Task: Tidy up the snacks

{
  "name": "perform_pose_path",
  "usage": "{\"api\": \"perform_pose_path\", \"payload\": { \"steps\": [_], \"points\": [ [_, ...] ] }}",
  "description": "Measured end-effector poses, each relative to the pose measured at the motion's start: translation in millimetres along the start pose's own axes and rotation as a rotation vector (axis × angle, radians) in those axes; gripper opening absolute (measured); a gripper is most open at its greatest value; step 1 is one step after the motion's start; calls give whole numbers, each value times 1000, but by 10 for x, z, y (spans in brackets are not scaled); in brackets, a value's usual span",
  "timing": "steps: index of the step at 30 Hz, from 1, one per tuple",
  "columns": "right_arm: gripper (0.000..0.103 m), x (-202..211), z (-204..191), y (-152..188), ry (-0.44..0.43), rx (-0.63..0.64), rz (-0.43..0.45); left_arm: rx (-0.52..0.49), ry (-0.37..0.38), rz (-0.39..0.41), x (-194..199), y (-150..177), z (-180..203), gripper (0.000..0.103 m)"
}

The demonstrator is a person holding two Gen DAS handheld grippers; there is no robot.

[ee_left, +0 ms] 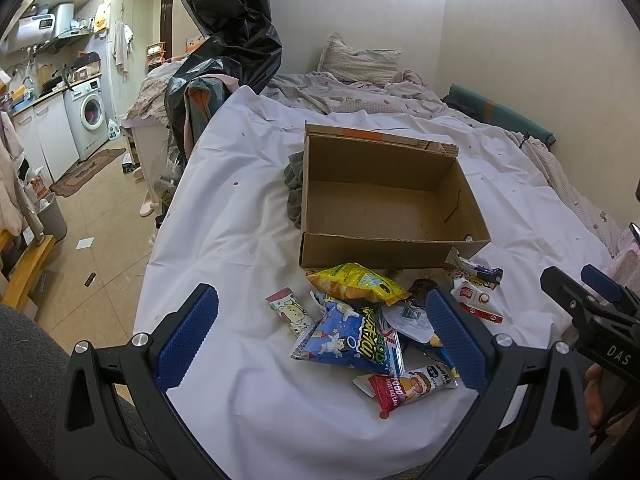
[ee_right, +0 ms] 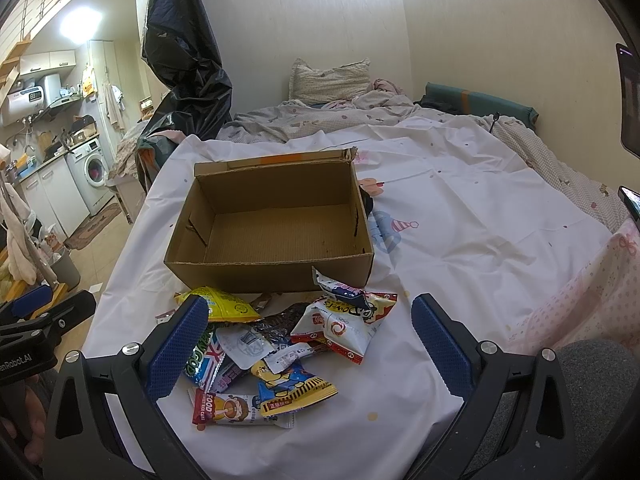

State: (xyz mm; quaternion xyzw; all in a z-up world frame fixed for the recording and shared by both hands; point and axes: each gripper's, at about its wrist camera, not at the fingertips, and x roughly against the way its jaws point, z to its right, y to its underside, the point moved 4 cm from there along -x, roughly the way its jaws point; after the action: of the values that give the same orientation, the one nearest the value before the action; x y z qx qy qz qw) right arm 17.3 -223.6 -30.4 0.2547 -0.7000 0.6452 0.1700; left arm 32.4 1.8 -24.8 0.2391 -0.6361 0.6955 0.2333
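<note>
An empty open cardboard box [ee_left: 384, 204] [ee_right: 276, 224] sits on a white sheet on the bed. A pile of several snack packets lies just in front of it: a yellow bag [ee_left: 356, 282] [ee_right: 224, 304], a blue bag [ee_left: 344, 336], a red-and-white packet [ee_left: 404, 386] [ee_right: 236, 404], a white-red bag [ee_right: 340, 328] [ee_left: 476, 296]. My left gripper [ee_left: 320, 336] is open and empty, hovering over the pile. My right gripper [ee_right: 310, 344] is open and empty, also above the pile. Each gripper shows at the edge of the other's view.
The white sheet [ee_right: 460, 240] covers the bed, with rumpled bedding and a pillow [ee_right: 332, 80] behind. A black plastic bag [ee_left: 232, 36] hangs at the bed's far left. The floor and a washing machine [ee_left: 90, 114] lie to the left.
</note>
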Motion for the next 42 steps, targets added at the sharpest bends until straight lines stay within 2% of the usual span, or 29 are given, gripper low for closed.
{"api": "perform_pose_path", "payload": {
  "steps": [42],
  "points": [
    [103,20,11,-12,-3,0,4,6,-1,1,10,-5,-28,103]
  ]
}}
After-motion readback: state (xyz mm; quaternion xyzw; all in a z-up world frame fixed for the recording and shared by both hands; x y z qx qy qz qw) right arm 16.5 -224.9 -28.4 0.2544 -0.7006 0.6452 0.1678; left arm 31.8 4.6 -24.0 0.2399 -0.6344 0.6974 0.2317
